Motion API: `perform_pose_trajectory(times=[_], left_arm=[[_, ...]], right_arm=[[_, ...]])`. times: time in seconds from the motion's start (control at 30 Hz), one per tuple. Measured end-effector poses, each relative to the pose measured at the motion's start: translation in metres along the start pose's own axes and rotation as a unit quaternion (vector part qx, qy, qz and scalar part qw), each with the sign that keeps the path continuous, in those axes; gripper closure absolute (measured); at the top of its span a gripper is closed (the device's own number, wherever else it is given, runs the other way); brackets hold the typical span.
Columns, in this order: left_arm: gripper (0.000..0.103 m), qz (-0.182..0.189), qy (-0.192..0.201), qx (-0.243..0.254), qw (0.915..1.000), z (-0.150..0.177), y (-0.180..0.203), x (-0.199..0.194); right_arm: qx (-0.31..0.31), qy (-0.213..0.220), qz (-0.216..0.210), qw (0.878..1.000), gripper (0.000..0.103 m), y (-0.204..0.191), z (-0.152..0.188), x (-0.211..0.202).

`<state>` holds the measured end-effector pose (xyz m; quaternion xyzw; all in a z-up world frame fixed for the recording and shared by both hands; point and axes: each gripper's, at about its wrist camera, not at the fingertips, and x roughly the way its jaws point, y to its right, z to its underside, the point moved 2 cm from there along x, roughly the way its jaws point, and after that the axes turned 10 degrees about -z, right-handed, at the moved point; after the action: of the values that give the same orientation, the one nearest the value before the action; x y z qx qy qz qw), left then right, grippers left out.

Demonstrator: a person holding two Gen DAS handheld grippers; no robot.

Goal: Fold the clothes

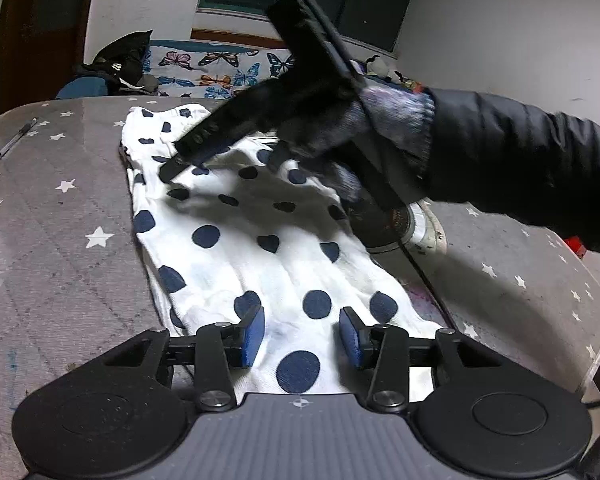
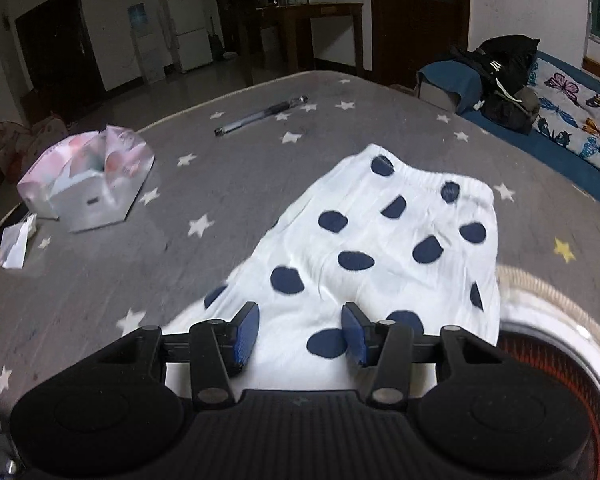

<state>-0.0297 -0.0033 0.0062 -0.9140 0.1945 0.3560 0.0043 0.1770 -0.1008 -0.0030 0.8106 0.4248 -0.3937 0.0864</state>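
- One garment in play: white polka-dot shorts point(image 1: 236, 248) spread flat on the star-print bench point(image 1: 60, 240), waistband at the far end, so they lie ready for a fold.
- Left gripper point(image 1: 302, 336) hangs low over the near hem, fingers point(image 1: 254, 334) parted and gripping nothing, cloth showing between them.
- Right gripper point(image 2: 300, 334) has its fingers spread too, empty, above the cloth; it shows motion-blurred in the left view, so whether the tips touch fabric I can't say.
- Beyond the fingers: one pen point(image 2: 260, 114), one tissue box point(image 2: 86, 180) off to the left.
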Motion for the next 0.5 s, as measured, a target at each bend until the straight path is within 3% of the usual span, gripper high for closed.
perform_pose_trajectory(times=[0.5], left_arm=[[0.056, 0.017, -0.001, -0.021, 0.9996, 0.0, -0.003, -0.001]], right_arm=[[0.005, 0.014, 0.028, 0.999, 0.056, 0.037, -0.052, 0.045]])
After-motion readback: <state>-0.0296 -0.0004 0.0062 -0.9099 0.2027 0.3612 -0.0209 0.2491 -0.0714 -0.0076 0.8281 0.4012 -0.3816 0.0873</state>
